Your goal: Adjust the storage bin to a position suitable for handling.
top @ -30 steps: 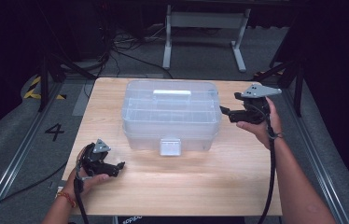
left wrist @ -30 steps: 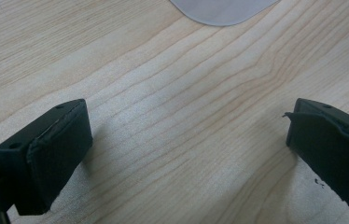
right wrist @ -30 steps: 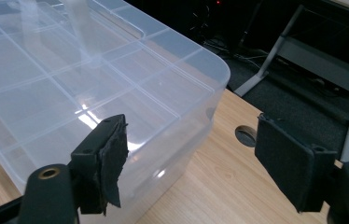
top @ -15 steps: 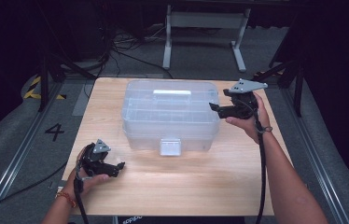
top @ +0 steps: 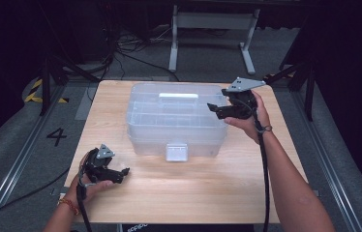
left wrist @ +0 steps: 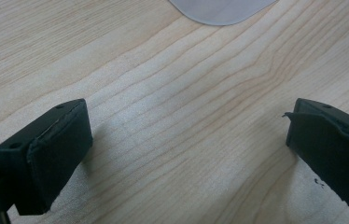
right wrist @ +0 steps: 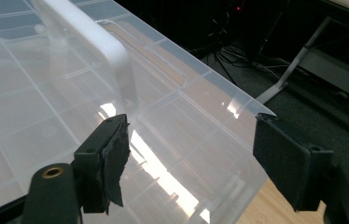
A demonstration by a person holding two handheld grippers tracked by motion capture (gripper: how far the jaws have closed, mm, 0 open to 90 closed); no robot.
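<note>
Moved: over the last second the right gripper (top: 214, 108) travelled from beside the clear storage box (top: 176, 121) at about 3 o'clock inward and up, until its tips hung over the lid's right end.
Unmoved: the left gripper (top: 123, 171) and the box kept their places across all three high views.
Left gripper: nearest the person, at about 7 o'clock on the desk (top: 184, 193); in its own view the jaws stood wide apart with bare wood grain between them (left wrist: 186, 135), holding nothing.
Box latch: the white front clasp (top: 176, 151) sat at the box's near side, about 6 o'clock, seemingly closed; its rounded edge showed at the top of the left gripper view (left wrist: 221, 9).
Box: centre of the desk, lid on, divided compartments visible through the plastic.
Right gripper: jaws spread apart above the lid's right corner (right wrist: 186, 140), gripping nothing.
Handle: the white carry handle (right wrist: 93, 42) lay just ahead of the left-hand jaw, not yet between the jaws.
Meaning: judged from this, the right hand was closing in on the lid or handle, contact not yet made.
Writing: a painted "4" on the floor (top: 56, 136) at about 9 o'clock; small white print at the desk's near edge (top: 135, 226) was too blurred to read; no brand could be read on the box.
</note>
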